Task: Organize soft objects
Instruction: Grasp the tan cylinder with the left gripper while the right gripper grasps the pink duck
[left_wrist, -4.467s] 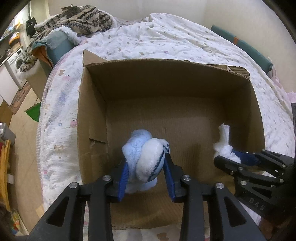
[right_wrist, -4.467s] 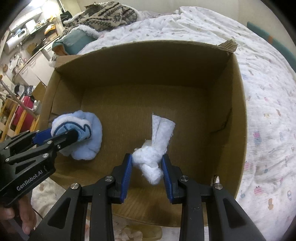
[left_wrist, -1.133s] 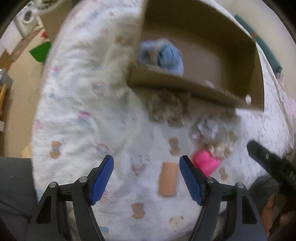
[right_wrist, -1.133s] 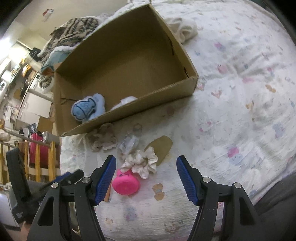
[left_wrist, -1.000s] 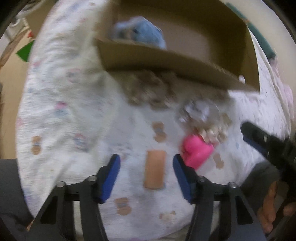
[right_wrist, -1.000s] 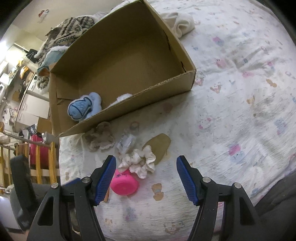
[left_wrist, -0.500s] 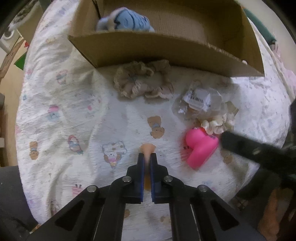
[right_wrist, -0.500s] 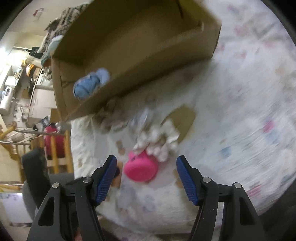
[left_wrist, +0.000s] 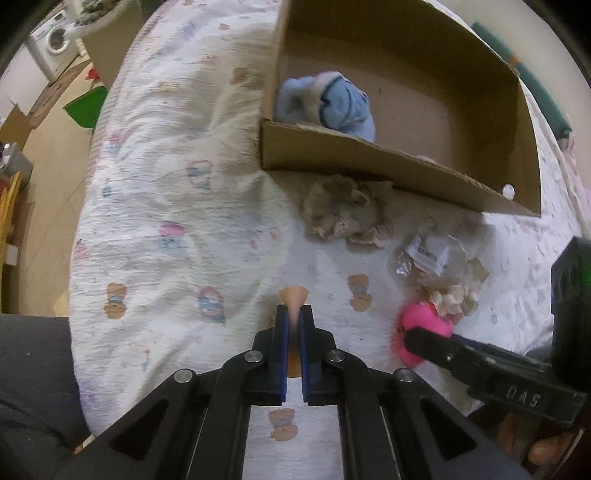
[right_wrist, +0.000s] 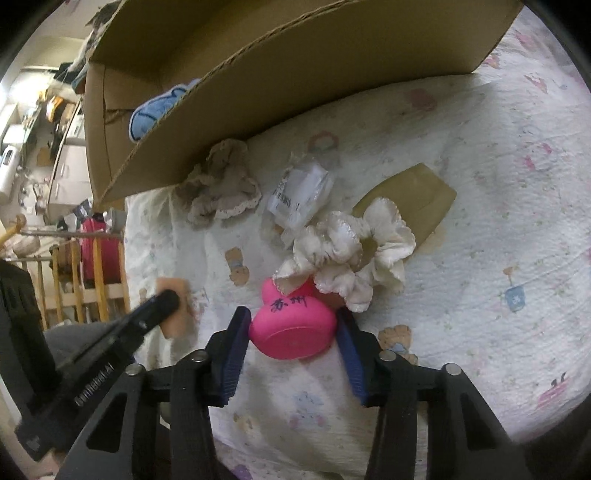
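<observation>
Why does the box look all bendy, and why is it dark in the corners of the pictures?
Both wrist views use a fisheye lens, so straight edges curve and the corners go black. In the right wrist view the cardboard box bows most and casts a shadow on the beige scrunchie; the pink toy looks sharp. In the left wrist view the blue plush is a little blurred.

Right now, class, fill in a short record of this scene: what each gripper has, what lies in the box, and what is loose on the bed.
left gripper: shut on peach sponge
right gripper: around pink toy, pads at its sides
cardboard box: holds blue plush
loose on bedspread: beige scrunchie, white scrunchie, clear packet
</observation>
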